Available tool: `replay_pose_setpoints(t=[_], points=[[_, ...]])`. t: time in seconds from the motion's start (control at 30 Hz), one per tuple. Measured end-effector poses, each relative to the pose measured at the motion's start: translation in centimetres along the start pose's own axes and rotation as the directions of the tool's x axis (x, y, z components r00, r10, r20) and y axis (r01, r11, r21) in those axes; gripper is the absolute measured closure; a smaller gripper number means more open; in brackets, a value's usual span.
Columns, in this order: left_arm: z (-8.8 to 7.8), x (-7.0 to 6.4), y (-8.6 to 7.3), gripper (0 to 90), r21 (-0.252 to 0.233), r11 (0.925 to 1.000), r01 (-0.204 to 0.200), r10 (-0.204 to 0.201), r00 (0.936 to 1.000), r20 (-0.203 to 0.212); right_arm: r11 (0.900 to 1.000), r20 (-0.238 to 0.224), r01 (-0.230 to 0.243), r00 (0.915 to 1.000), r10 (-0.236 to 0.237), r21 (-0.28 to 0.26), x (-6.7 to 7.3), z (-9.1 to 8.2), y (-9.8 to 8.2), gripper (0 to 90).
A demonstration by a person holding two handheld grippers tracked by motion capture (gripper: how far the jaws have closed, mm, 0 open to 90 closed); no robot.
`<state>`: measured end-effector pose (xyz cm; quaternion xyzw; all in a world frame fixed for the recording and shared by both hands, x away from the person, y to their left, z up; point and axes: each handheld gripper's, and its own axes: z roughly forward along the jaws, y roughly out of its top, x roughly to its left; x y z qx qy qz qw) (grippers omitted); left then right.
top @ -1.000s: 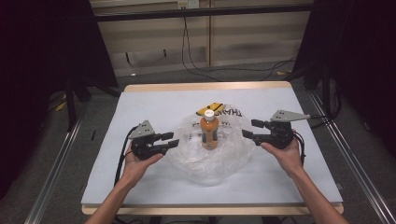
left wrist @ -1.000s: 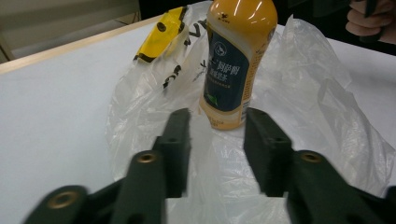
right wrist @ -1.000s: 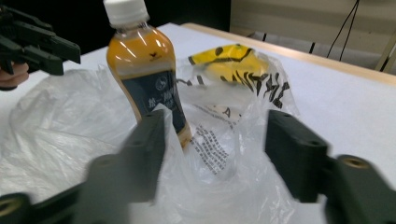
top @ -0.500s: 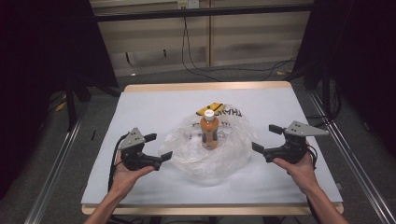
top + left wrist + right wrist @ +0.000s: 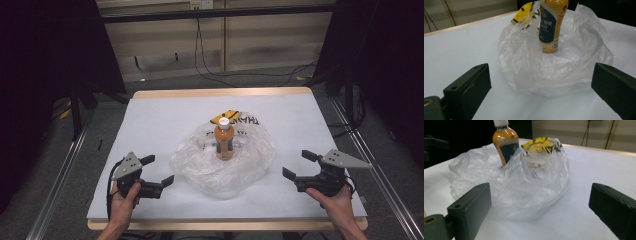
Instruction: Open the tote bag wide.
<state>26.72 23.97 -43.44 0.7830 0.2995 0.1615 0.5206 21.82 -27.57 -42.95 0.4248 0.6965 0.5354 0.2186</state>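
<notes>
Both sets of tongs, left gripper (image 5: 159, 172) and right gripper (image 5: 297, 165), just spread wide, gripping nothing. Crinkled clear plastic bag (image 5: 225, 162) around upright orange bottle (image 5: 224, 141); label legible up close, white cap at twelve o'clock from above.

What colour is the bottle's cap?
White; the cap on the bottle shows best in the right gripper view.

even overhead light keeps the white table (image 5: 165, 125) bright against a dark surround, the plastic bag (image 5: 564, 72) glints with soft glare beyond the fingers (image 5: 466, 92), which sit blurred and near-black in both gripper views.
</notes>
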Motion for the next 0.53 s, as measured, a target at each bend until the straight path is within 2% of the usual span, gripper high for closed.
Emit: replay_pose_setpoints(t=[0.07,0.17,0.23,0.3,0.33,0.37,0.43,0.47,0.53], points=[[-0.5,-0.2,-0.6,2.3,0.004,1.0,-0.002,0.002,0.9999,-0.011,1.0,0.008,0.003,1.0,-0.003,0.008,0.1,-0.6,-0.5,3.6],[-1.4,-0.6,-1.3,2.5,-0.009,0.9999,0.013,-0.013,0.9996,-0.024,1.0,0.039,-0.015,0.9991,0.016,-0.024,0.0,-1.5,-1.4,3.3],[-1.6,-0.8,-1.9,2.2,-0.011,0.9996,0.028,-0.028,0.9995,-0.011,0.999,0.052,-0.027,0.9982,0.028,-0.026,0.0,-1.9,-1.9,3.1],[-1.8,-0.6,-2.1,2.7,-0.001,1.0,0.008,-0.008,1.0,-0.004,0.999,0.056,-0.038,0.9977,0.039,-0.032,-0.1,-2.2,-2.2,3.2],[-1.9,-0.5,-2.2,2.6,-0.007,1.0,0.001,-0.001,0.9997,-0.024,0.999,0.057,-0.042,0.9974,0.043,-0.03,-0.1,-2.3,-2.2,3.2],[-2.0,-0.2,-2.3,2.4,-0.012,0.9999,0.009,-0.01,0.9994,-0.033,0.999,0.064,-0.031,0.9974,0.033,-0.032,-0.1,-2.5,-2.3,3.2],[-2.3,0.5,-2.6,3.9,-0.054,0.9957,0.075,-0.076,0.9968,-0.025,0.999,0.081,-0.013,0.9966,0.016,-0.029,0.0,-2.7,-2.5,3.2],[-2.4,0.7,-2.8,3.7,-0.059,0.9931,0.102,-0.103,0.9945,-0.02,1.0,0.08,-0.005,0.9968,0.007,-0.026,0.0,-2.8,-2.6,3.3],[-2.5,1.1,-2.9,3.2,-0.055,0.9945,0.089,-0.091,0.9951,-0.037,0.999,0.077,-0.012,0.9969,0.014,-0.029,-0.1,-2.8,-2.6,3.2]])
